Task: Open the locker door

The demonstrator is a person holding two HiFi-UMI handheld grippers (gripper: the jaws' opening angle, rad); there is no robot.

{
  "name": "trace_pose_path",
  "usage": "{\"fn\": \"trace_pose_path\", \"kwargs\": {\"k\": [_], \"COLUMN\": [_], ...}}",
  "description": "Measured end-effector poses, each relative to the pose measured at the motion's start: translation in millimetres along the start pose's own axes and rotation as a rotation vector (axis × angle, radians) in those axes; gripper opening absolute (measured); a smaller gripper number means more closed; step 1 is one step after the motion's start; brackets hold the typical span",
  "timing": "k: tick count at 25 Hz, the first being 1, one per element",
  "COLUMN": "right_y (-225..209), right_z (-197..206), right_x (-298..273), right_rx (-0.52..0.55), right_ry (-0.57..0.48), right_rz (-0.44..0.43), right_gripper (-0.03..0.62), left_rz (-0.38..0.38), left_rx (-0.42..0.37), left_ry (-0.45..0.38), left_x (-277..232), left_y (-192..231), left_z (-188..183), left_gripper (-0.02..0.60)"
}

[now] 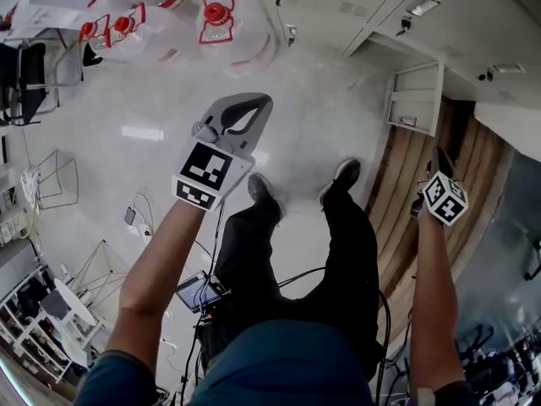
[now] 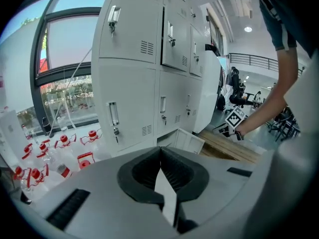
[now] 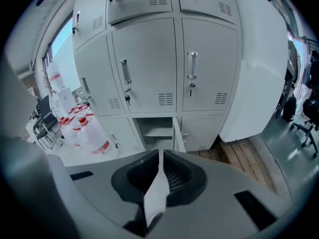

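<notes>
Left gripper (image 2: 160,151) and right gripper (image 3: 160,158): jaws pressed together, nothing between them. The lockers (image 3: 149,73) stand ahead, well apart from both, with their door handles (image 3: 192,72) upright. One bottom-row door (image 3: 178,136) already hangs open, nearer the right gripper.

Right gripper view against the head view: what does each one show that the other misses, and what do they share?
Only the right gripper view: the inside of the open bottom compartment with its shelf, and the closed doors above it with handles and vents.
Only the head view: the person's shoes, the left gripper and a small screen on the floor.
Both: the right gripper, the open locker door, red-capped bottles and wooden planks.
</notes>
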State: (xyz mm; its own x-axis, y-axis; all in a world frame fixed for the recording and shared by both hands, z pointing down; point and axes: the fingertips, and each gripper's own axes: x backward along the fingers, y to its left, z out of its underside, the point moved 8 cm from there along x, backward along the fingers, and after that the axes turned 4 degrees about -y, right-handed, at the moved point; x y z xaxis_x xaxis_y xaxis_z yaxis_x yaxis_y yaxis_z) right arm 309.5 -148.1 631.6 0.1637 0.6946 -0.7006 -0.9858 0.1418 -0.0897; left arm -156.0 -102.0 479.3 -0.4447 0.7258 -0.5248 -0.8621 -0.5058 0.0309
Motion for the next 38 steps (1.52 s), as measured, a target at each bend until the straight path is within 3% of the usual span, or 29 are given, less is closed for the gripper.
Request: {"fn": "trace_pose_path", "kwargs": {"k": [13,21,28,38], "right_y": [85.1,147.7,191.9,209.6], "right_z": [-127.4,-231.5,-291.4,-335.3], "right_x": [162.7,277.6,363.7,436.7], "right_rx": [-0.011,0.062,0.21,0.278], "right_ry": [-0.227,-0.427,-0.561,-0.654], "right_rz": [-0.237,-0.439,-0.531,-0.577], "right_gripper": [0.052,0.038,0.035,0.035], "left_rz": [-0.141,-0.236,-0.236,-0.24], "left_rx": [-0.017,-0.021,-0.046,-0.044], "left_ry": [-0.149,-0.266,-0.357,-0.43], "left_x": [154.1,245.2,297.4,337.2], "left_y": [11.5,13.5,-7.6,-33.4], "left_z": [-122.6,-185.9,-232.4,-267.0], "left_gripper": [0.017,0.017,0.017,0.017]}}
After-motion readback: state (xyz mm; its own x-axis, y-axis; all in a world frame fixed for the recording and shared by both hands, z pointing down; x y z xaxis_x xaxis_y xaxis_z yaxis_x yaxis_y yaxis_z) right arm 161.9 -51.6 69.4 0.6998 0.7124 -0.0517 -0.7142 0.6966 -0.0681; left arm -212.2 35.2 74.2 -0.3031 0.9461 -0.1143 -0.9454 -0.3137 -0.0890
